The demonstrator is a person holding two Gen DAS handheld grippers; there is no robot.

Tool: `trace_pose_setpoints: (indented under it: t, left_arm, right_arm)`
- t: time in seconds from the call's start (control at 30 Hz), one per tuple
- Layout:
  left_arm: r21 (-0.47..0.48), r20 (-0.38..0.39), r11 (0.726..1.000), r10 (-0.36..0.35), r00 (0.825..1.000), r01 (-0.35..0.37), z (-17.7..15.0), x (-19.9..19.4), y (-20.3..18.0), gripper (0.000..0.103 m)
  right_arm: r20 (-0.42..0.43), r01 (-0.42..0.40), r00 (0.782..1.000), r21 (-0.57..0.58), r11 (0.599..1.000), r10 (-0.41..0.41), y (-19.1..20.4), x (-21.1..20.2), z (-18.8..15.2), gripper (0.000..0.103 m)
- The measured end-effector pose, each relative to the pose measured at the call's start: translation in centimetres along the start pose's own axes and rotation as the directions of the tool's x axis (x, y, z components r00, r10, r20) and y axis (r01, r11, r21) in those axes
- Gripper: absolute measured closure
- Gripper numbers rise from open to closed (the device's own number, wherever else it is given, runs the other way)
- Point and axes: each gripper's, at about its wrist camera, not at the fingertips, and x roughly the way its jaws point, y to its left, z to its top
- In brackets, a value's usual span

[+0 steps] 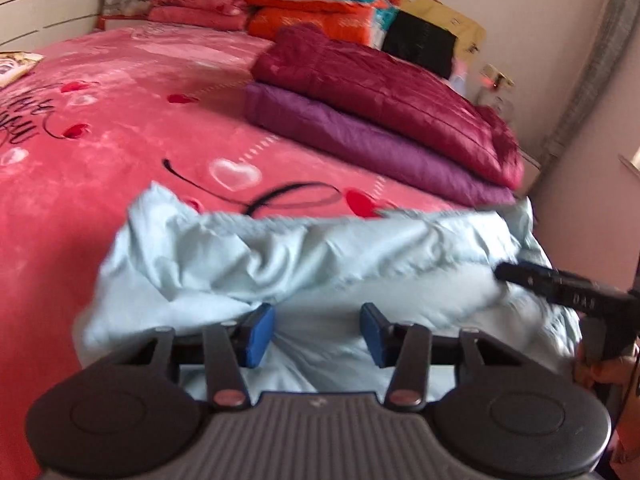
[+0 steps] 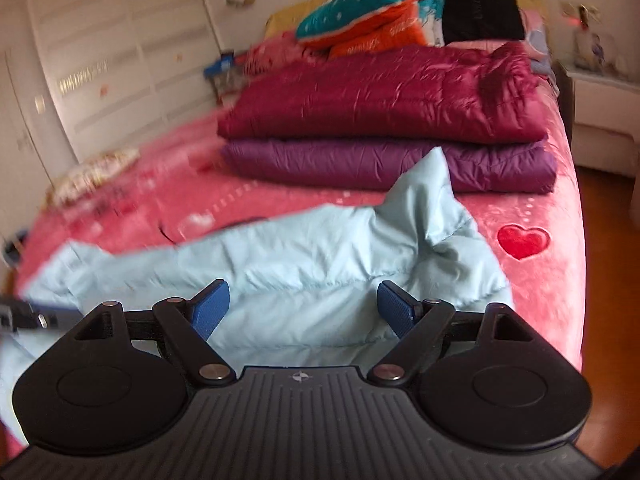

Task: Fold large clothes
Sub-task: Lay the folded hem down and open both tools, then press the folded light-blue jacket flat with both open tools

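Pale blue padded jacket (image 2: 304, 256) rumpled at the bed's (image 1: 100, 128) near edge, both grippers empty.
Left gripper (image 1: 316, 334) part open, right gripper (image 2: 304, 308) wide, nothing between pads. Right view blurred at left; it alone shows one jacket flap sticking up toward the folded purple and maroon coats (image 2: 384, 120).

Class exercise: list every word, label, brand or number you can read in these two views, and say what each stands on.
"DAS", uncertain: on the right gripper finger in the left wrist view.
Black script on the pink bedspread: unreadable.
White print on the orange blanket: blurred.
Pale lettering on the black bag: too faint.
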Motion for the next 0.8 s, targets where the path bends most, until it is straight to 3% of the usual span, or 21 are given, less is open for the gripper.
trace_pose_setpoints:
  t: [0.13,0.27,0.4,0.57,0.8]
  left_arm:
    - [-0.035,0.041,0.998,0.057,0.998,-0.055,1.2,1.5,1.6,0.056]
    - [-0.08,0.067,0.99,0.125,0.99,-0.12,1.9,3.3,2.8,0.054]
    - [-0.132,0.098,0.975,0.192,0.977,-0.178,1.5,4.6,4.2,0.046]
    - [-0.168,0.121,0.963,0.233,0.965,-0.212,0.6,5.8,5.2,0.044]
    - [-0.152,0.152,0.961,0.254,0.955,-0.231,-0.2,7.1,5.4,0.042]
  right_arm:
    - [-0.023,0.053,0.998,-0.016,0.998,-0.054,-0.9,2.8,1.0,0.0]
    - [-0.047,0.116,0.992,0.039,0.993,-0.114,-3.3,6.2,2.1,0.0]
    - [-0.071,0.152,0.987,0.078,0.985,-0.147,-5.3,9.5,1.9,0.0]
    - [-0.078,0.131,0.99,0.144,0.981,-0.121,-7.0,11.1,0.8,0.0]
    - [-0.079,0.151,0.986,0.076,0.986,-0.145,-6.5,13.3,0.2,0.0]
